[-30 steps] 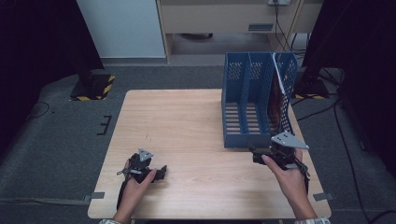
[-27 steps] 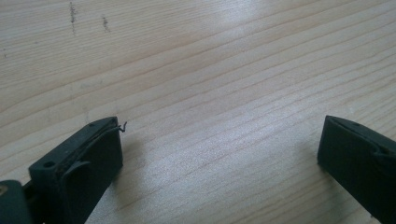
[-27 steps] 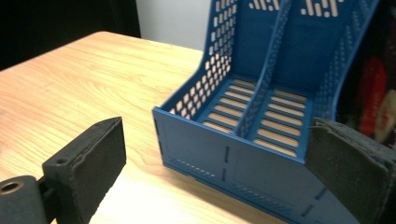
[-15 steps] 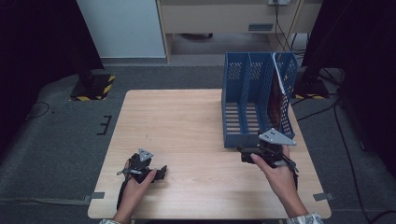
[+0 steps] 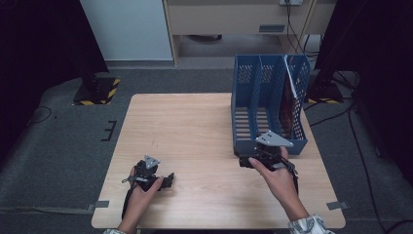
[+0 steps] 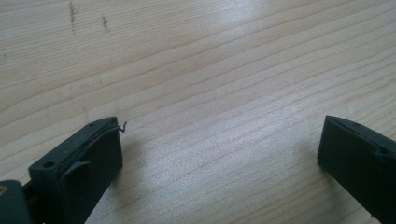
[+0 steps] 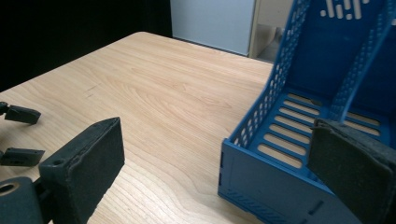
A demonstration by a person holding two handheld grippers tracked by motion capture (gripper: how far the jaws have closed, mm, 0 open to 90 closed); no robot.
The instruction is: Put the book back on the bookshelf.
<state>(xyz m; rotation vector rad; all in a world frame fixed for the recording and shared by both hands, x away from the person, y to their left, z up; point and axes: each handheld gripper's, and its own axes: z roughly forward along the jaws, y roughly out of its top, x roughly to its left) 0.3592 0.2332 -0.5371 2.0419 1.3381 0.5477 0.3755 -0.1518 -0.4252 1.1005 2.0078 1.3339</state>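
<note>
Closing in from the table's right edge in the high view, right gripper now just at the rack front corner; left gripper resting unmoved. Showing wide empty jaws over bare table in the left gripper view. Framing that corner between wide jaws in the right gripper view, likely readying a grab.

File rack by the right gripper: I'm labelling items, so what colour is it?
The file rack is blue, with perforated walls; the right gripper view shows it best.
</note>
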